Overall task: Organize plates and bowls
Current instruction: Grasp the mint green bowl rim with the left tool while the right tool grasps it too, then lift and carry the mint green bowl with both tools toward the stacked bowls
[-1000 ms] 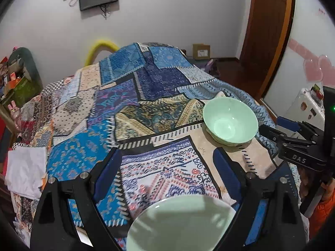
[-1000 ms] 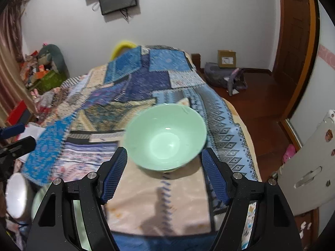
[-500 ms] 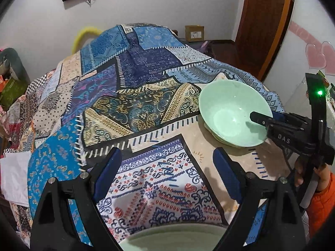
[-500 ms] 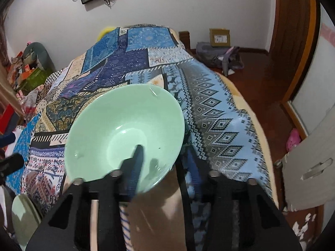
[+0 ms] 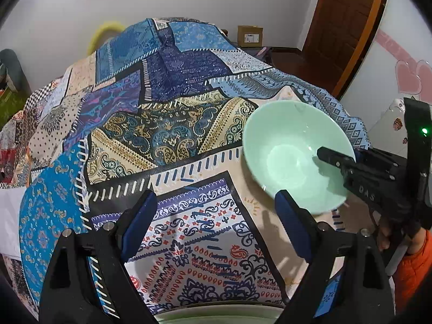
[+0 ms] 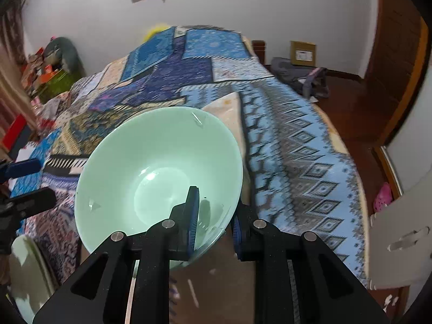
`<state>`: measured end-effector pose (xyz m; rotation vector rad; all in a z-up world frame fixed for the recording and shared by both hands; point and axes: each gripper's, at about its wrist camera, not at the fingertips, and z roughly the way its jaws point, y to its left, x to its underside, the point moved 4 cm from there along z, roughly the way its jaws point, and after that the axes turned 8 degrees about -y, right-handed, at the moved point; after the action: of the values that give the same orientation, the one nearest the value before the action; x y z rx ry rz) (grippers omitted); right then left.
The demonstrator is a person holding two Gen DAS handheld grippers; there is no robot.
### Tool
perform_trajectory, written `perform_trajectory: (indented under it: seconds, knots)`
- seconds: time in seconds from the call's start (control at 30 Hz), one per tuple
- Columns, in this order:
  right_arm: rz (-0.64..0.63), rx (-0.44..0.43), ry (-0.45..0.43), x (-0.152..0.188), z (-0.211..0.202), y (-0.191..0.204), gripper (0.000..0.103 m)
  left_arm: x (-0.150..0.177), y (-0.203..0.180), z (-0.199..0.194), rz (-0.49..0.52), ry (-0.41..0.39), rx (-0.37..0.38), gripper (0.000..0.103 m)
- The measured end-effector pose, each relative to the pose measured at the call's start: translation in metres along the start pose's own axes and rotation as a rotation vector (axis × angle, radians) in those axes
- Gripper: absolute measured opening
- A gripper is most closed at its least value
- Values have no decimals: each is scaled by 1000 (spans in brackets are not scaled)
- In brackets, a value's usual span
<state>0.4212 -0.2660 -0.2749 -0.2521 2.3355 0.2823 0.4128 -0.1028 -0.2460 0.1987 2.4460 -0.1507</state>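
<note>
A pale green bowl (image 6: pixel 159 167) is held tilted above the patchwork cloth. My right gripper (image 6: pixel 214 216) is shut on its near rim, one finger inside and one outside. The same bowl (image 5: pixel 294 156) shows in the left wrist view with the right gripper (image 5: pixel 337 162) clamped on its right rim. My left gripper (image 5: pixel 216 216) is open and empty over the cloth, left of the bowl. A pale green plate (image 5: pixel 216 316) lies just below it at the table's near edge; it also shows in the right wrist view (image 6: pixel 29 275).
The table is covered by a blue patchwork cloth (image 5: pixel 167 135). A wooden door (image 5: pixel 348 21) stands at the right, a cardboard box (image 5: pixel 249 36) on the floor behind. A white cabinet (image 6: pixel 399 243) is at the right.
My right gripper closed on the bowl's rim and lifted it, tilting it. My left gripper moved forward over the cloth, so the near plate slid toward the bottom edge of its view.
</note>
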Motion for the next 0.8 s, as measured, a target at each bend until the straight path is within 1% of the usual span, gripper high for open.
perform_trajectory:
  seconds: [0.07,0.13,0.2,0.23,0.33,0.4,0.47,0.53,0.6,0.8]
  knots:
    - [-22,-26,9,3,-2,9,20,2,0,4,-3,17,7,88]
    - [-46,-44,18,7,-3,18,20,6,0,8,-9,38,8,84]
    - [-61,-67,30,10,-4,26,20,10,0,14,-10,69,4,71]
    - [-64,-75,33,12,-4,29,20,12,0,17,-10,86,9,68]
    - [-75,-100,42,16,-5,39,20,20,-3,25,-6,127,20,56]
    - [-68,-111,47,17,-4,43,20,26,-4,29,-1,156,18,44]
    - [-52,-128,52,19,-2,46,20,31,-5,35,-4,186,25,35]
    - [-47,-131,43,19,-2,49,20,33,-4,35,-17,187,28,33]
    - [-42,-132,37,19,-2,51,20,32,-3,36,-28,188,41,27]
    - [-20,-127,39,19,-7,54,20,33,-2,32,-37,179,41,26]
